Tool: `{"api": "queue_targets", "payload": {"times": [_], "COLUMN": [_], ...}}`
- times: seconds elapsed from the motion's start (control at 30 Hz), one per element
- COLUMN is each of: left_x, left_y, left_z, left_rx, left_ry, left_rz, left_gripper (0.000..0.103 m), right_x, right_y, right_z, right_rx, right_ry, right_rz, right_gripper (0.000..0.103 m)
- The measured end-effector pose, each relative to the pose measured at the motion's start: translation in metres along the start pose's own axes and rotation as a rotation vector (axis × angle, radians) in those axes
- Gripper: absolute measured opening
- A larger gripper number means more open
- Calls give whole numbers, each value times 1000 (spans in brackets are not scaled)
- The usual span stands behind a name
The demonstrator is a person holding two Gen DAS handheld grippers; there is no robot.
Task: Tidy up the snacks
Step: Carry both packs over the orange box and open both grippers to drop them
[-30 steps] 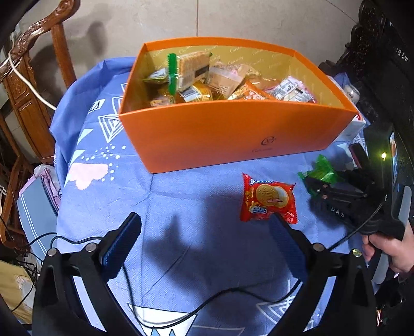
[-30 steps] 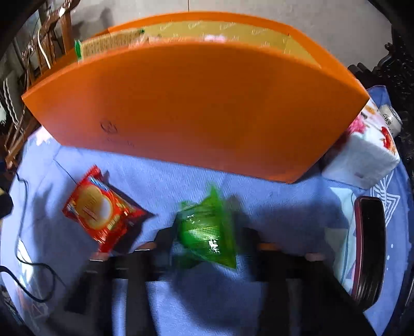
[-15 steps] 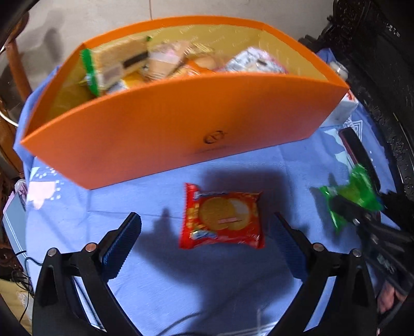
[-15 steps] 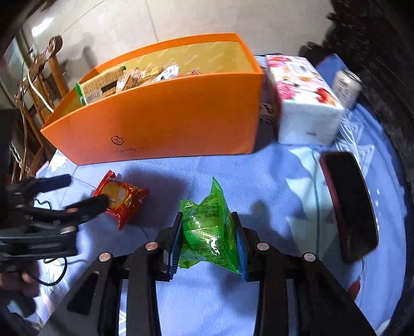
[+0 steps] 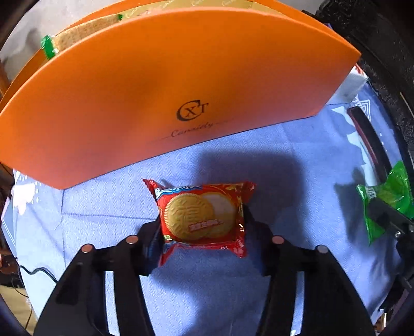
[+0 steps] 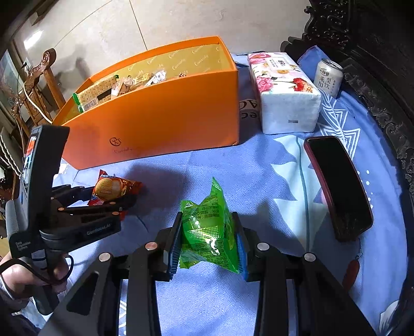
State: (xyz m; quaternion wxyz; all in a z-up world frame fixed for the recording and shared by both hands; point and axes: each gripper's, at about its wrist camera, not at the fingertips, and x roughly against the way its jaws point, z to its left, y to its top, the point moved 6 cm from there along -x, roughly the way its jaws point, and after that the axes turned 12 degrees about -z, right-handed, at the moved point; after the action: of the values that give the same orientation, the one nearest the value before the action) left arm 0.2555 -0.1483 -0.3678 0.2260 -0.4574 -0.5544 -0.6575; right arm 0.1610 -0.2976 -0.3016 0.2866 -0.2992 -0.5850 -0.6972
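Left tongs (image 5: pixel 201 222) pinching red foil biscuit packet (image 5: pixel 203 218) just before orange cardboard box (image 5: pixel 168 85). Right tongs (image 6: pixel 209 240) clamping crinkled green plastic snack packet (image 6: pixel 209 230) above blue patterned bench cloth (image 6: pixel 271 186).

"CXT" monogram on orange box (image 5: pixel 181 77) (script beneath unclear)

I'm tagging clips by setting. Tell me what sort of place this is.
Most likely a home living or dining room: carved dark wooden chair, tiled floor, and a cloth-covered table holding a tissue pack, drink can and orange snack box.
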Motion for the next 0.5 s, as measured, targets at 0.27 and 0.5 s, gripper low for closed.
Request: {"api": "queue_targets", "payload": {"times": [0.27,0.5], "left_x": [37,87], "left_y": [-2,-5], "left_z": [7,13], "left_rx": [25,41], "left_ry": [-70,-106], "left_rz": [-68,-129], "left_gripper": [49,49], "right_x": [13,32], "right_y": [1,0], "right_z": [8,17], "right_rx": [12,25], "right_ry": [12,25], "right_rz": [-25,-53], "right_gripper": [36,36]}}
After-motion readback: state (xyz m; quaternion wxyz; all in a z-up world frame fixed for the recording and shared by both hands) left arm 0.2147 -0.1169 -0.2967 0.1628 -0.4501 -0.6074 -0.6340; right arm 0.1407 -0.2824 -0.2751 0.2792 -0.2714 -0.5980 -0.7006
